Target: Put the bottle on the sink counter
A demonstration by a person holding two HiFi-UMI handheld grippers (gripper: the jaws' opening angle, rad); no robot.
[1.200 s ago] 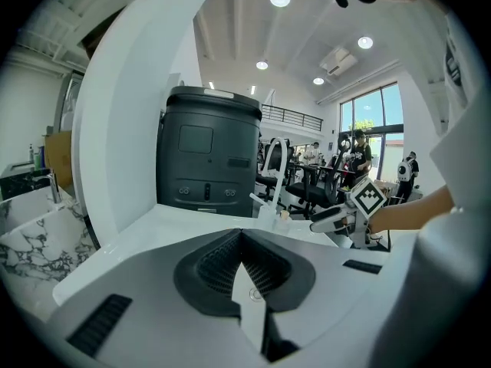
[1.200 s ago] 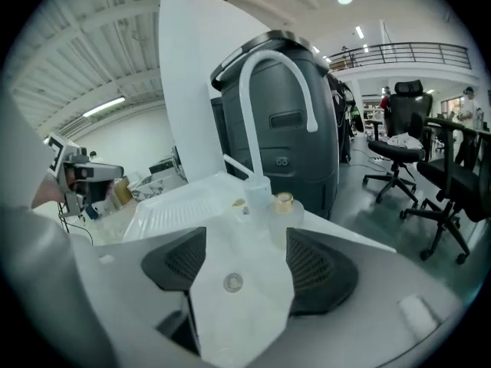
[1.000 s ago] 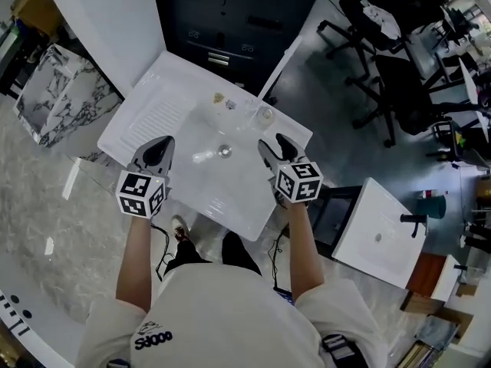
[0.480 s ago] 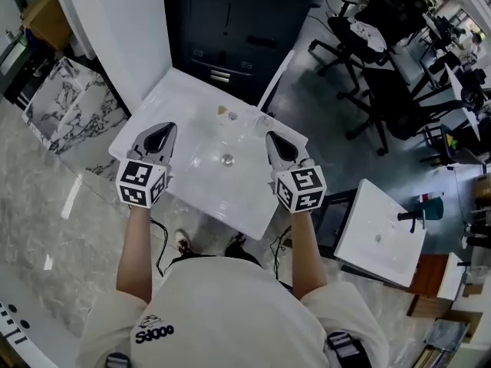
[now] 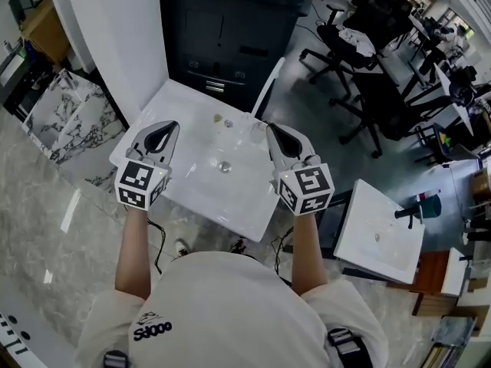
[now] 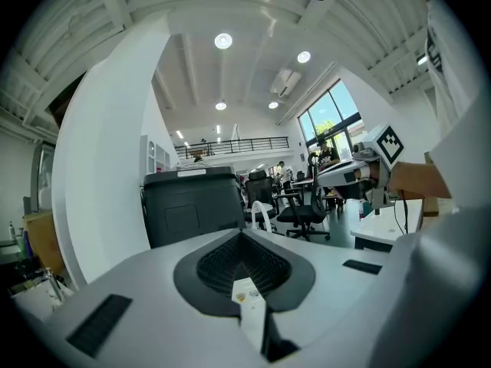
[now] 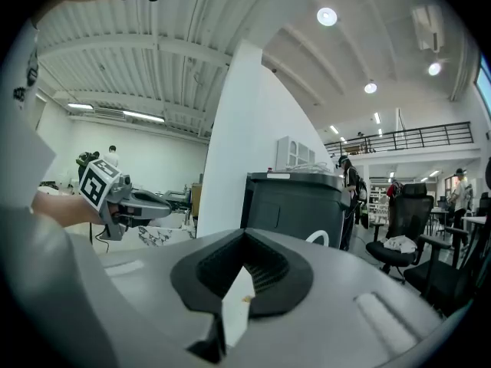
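The clear bottle (image 5: 257, 134) shows only as a faint see-through shape on the far right part of the white rectangular sink counter (image 5: 188, 102). It is too faint to tell whether it stands or lies. Just to its right is the tip of the right gripper (image 5: 274, 131).

The counter's near edge and near right corner hang over bare floor in front of the person's white-shirted body. Pale marble-patterned floor (image 5: 46, 228) lies open to the left. Grey floor (image 5: 307, 121) is free to the far right, up to a cluster of black office chairs (image 5: 360, 60). A tall black cabinet (image 5: 230, 29) closes off the far edge, with a white pillar (image 5: 107, 37) at its left. A marble-patterned block (image 5: 65, 117) sits beyond the counter's left corner. A second white basin unit (image 5: 380, 236) stands well apart at the near right.

The counter's basin is smooth and glossy, with a round metal drain (image 5: 225, 167) at its middle.

Both bare forearms reach forward side by side. The left gripper (image 5: 167, 127) hangs over the counter's left part and the right gripper over its right edge, both pointing away from the person. Each gripper has its jaws pressed together, with nothing between them.
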